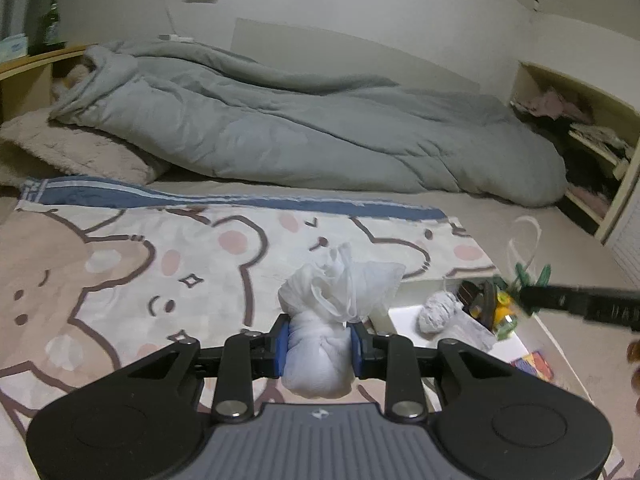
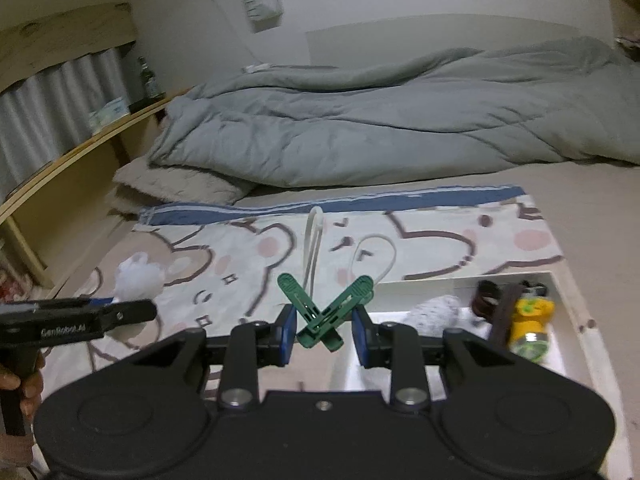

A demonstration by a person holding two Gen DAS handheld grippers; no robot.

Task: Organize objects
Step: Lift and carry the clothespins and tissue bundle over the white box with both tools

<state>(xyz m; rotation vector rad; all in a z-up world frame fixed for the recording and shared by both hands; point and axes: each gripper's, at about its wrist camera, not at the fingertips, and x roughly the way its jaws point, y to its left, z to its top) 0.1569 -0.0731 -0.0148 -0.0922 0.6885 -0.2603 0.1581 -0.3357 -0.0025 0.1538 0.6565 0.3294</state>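
White cloth bundle, green clothes pegs, yellow torch, grey quilt, bear-patterned blanket edged blue.

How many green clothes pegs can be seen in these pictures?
2. Both green pegs are crossed over each other between the fingers of the right gripper, above the edge of the white box. More may lie hidden in the box.

Dim indoor light, soft blur, fisheye-bent edges, dark corners
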